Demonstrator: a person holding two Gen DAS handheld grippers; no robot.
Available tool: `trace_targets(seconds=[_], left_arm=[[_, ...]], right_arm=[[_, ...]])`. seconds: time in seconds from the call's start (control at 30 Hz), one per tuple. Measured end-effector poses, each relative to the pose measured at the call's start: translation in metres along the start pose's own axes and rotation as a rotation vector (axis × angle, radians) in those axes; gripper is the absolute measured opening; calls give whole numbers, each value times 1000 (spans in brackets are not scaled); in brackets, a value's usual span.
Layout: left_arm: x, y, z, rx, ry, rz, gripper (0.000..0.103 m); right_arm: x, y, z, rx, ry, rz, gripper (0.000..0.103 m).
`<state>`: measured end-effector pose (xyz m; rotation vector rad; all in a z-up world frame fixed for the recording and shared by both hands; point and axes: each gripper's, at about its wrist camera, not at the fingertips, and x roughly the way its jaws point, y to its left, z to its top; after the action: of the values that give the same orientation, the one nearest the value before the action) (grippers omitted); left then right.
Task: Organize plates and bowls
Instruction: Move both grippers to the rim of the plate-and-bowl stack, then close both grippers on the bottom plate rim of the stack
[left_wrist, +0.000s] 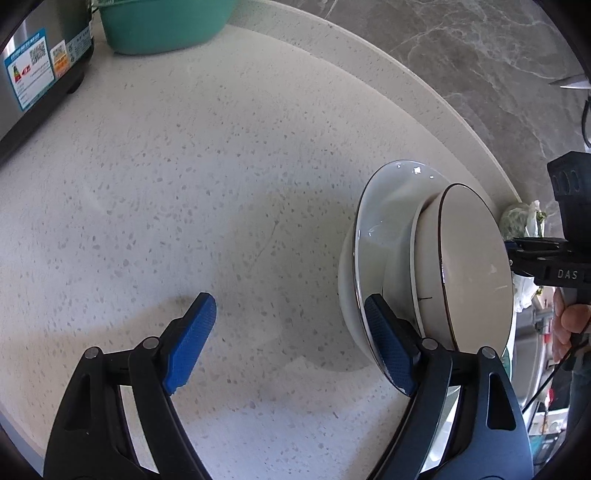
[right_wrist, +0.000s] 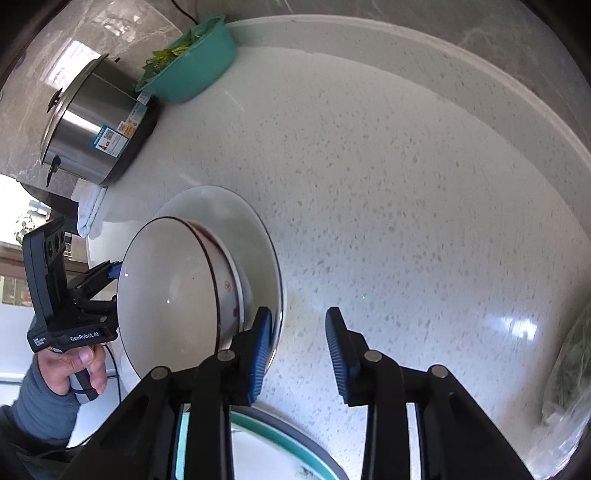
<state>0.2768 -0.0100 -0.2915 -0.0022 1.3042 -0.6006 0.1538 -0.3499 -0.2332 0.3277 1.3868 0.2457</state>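
Observation:
A wide white plate with a dark rim (left_wrist: 373, 229) (right_wrist: 258, 236) lies on the speckled counter and carries stacked bowls. The upper bowl is cream with a dark rim (left_wrist: 469, 266) (right_wrist: 166, 291). Under it sits a white bowl with red marks (right_wrist: 231, 291). My left gripper (left_wrist: 291, 343) is open: its right-hand pad overlaps the plate's near rim, and the other pad hangs over bare counter. My right gripper (right_wrist: 299, 350) is open on the opposite side. Its left-hand pad stands right at the plate's rim, and only counter shows in the gap.
A steel cooker (right_wrist: 92, 125) (left_wrist: 33, 70) and a teal basin of greens (right_wrist: 192, 62) (left_wrist: 162, 22) stand at the back. A white cloth (right_wrist: 88, 210) lies by the cooker. A bag of greens (right_wrist: 569, 369) lies at the right. A teal-rimmed dish (right_wrist: 288, 432) is below my right gripper.

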Motion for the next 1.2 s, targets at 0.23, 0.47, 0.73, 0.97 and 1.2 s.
trace_targets(seconds=[0.23,0.47,0.73,0.97,1.2], left_arm=[[-10,-16,-5,64,-27,72,79],[-8,-7,-8,20,-19,47,81],[4,-13,-7,54,-17,64,81],[6,-11,-6,61,-32,84,82],[12,-12,0,76,-35,134,82]], right_arm=[[-2,6,-8,-26,-47,-36,36],[4,12,-12,-21,32,-15,40],[31,22,-11,-53,53,1,43],[36,25,-12,-54,7,-2,43],[44,36,-13,-78,-14,-8,42]])
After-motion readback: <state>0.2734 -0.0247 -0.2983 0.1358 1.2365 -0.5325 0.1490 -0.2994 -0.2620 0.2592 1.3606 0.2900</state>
